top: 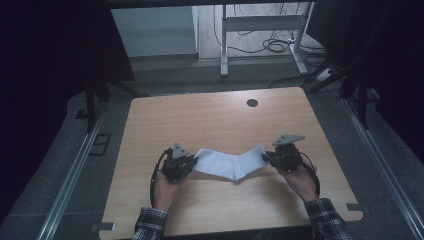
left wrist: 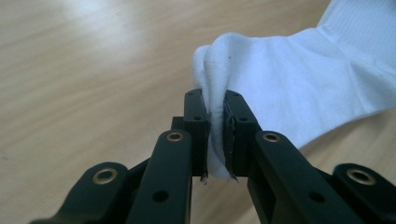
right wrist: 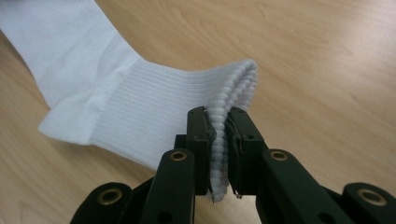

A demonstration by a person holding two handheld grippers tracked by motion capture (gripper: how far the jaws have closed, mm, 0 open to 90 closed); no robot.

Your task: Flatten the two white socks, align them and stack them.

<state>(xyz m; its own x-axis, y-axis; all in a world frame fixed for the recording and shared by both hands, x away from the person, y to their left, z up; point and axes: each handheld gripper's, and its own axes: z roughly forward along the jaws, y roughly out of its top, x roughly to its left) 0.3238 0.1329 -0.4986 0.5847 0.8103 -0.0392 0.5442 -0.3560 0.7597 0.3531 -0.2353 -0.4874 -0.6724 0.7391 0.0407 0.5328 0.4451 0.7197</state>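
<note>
A white sock [top: 230,163] hangs stretched between my two grippers above the wooden table [top: 210,120], sagging in the middle where its heel touches or nearly touches the wood. My left gripper [top: 194,161] is shut on the smooth toe end of the sock [left wrist: 261,88], with cloth bunched between the pads [left wrist: 215,140]. My right gripper [top: 265,156] is shut on the ribbed cuff of the sock [right wrist: 187,98], the thick edge pinched between its jaws [right wrist: 219,154]. Both ends are lifted off the table.
A dark round hole [top: 252,103] sits in the table near its far edge. Beyond the table stand a grey desk frame [top: 260,35] and loose cables [top: 277,45] on the floor. Metal rails [top: 70,175] run along both sides.
</note>
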